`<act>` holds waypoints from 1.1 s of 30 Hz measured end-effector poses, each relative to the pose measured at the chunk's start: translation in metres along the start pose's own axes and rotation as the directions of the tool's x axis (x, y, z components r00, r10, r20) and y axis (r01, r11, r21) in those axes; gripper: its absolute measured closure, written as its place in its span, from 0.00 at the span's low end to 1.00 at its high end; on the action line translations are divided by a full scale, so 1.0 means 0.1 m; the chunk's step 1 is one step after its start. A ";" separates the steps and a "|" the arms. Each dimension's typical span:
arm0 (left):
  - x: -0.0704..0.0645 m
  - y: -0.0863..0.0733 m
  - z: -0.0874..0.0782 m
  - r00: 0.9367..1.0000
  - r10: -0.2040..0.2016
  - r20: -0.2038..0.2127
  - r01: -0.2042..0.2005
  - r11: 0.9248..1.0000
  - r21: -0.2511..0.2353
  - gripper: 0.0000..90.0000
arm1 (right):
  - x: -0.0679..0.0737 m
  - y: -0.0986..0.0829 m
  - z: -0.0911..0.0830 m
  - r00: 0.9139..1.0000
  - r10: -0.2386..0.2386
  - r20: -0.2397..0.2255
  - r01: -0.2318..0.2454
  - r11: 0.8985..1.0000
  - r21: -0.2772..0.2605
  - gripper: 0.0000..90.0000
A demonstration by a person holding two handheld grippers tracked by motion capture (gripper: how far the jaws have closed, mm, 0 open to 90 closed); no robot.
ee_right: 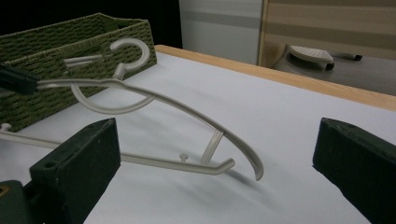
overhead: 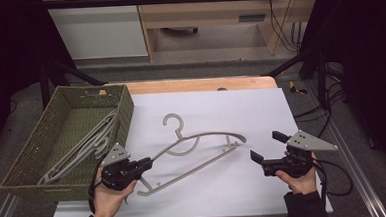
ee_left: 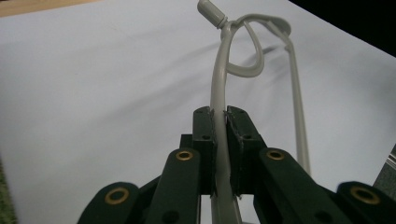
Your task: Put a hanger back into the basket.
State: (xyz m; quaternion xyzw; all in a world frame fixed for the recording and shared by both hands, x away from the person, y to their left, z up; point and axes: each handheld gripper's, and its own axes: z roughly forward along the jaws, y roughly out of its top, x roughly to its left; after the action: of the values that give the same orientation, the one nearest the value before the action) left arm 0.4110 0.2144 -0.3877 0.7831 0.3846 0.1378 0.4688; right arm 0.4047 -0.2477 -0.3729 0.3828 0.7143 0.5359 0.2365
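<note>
A grey plastic hanger (overhead: 195,151) lies across the white sheet, hook pointing away from me. My left gripper (overhead: 146,164) is shut on the left end of its curved arm; in the left gripper view the jaws pinch the hanger's arm (ee_left: 220,135), which runs up to the hook (ee_left: 211,11). My right gripper (overhead: 267,146) stands open to the right of the hanger, apart from it. In the right gripper view the hanger (ee_right: 187,109) lies ahead between the wide-spread jaws, raised at its left end.
A green woven basket (overhead: 19,167) at the left holds more grey hangers (overhead: 83,147). The white sheet (overhead: 241,106) covers a wooden table (overhead: 199,84). A wooden desk and cables stand beyond the table's far edge.
</note>
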 end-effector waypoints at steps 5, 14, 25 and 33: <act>0.02 0.11 -0.15 1.000 0.007 -0.015 -0.008 0.999 -0.053 0.92 | 0.00 0.00 0.00 1.000 0.000 0.001 0.000 1.000 0.001 0.01; 0.10 0.37 -0.39 0.998 0.026 -0.050 -0.032 0.991 -0.128 0.92 | -0.02 -0.01 -0.01 1.000 0.006 0.004 -0.006 1.000 0.000 0.01; 0.22 0.74 -0.68 0.987 0.063 -0.146 -0.089 0.980 -0.176 0.92 | -0.03 -0.01 -0.01 1.000 0.008 0.008 -0.008 1.000 0.001 0.01; 0.43 0.89 -0.97 0.983 0.040 -0.180 -0.080 0.972 -0.221 0.92 | -0.03 -0.01 -0.02 1.000 0.008 0.009 -0.008 1.000 -0.001 0.01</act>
State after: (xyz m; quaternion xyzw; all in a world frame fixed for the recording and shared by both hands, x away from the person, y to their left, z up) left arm 0.4260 0.2835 -0.2683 0.7207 0.3818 0.2631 0.5154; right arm 0.4049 -0.2515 -0.3734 0.3880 0.7115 0.5354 0.2379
